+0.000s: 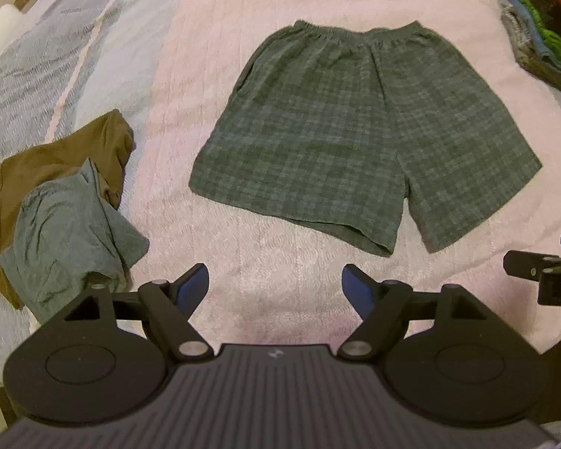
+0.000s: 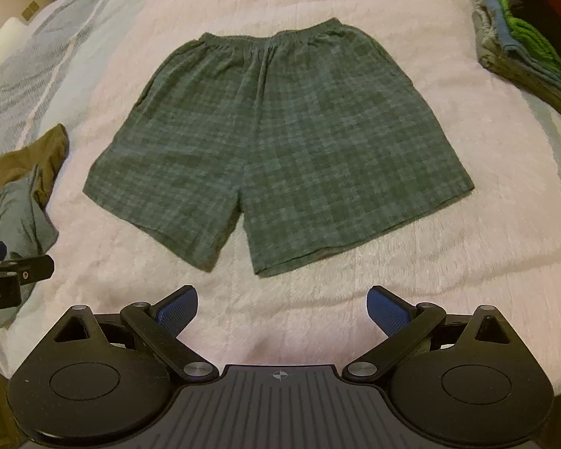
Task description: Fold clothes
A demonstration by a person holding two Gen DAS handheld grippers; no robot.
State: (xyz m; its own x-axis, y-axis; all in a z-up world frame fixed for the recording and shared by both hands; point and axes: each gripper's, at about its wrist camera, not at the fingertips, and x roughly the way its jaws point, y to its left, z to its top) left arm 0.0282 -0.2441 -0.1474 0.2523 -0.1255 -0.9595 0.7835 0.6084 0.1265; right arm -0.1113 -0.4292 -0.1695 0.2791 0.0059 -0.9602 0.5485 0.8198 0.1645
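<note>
Plaid shorts (image 2: 276, 142) look like soft matt woven cloth, lightly creased. Under them, the pink bedspread (image 2: 355, 292) shows a fuzzy, quilted nap. Right tongs (image 2: 282, 308): matt black plastic, blue ribbed pads (image 2: 387, 308), shiny metal pivots.

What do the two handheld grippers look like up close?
Both the left gripper and right gripper are matte black plastic, with round discs either side of a ribbed grey centre panel, silver pivot pins, and blue textured pads on the fingers. A small crosshair mark sits on each panel. No cables or sleeves show.

Green plaid shorts (image 2: 280, 142), spread flat and unfolded, waistband far, seemingly smooth, on pink blanket (image 2: 318, 299)
</note>
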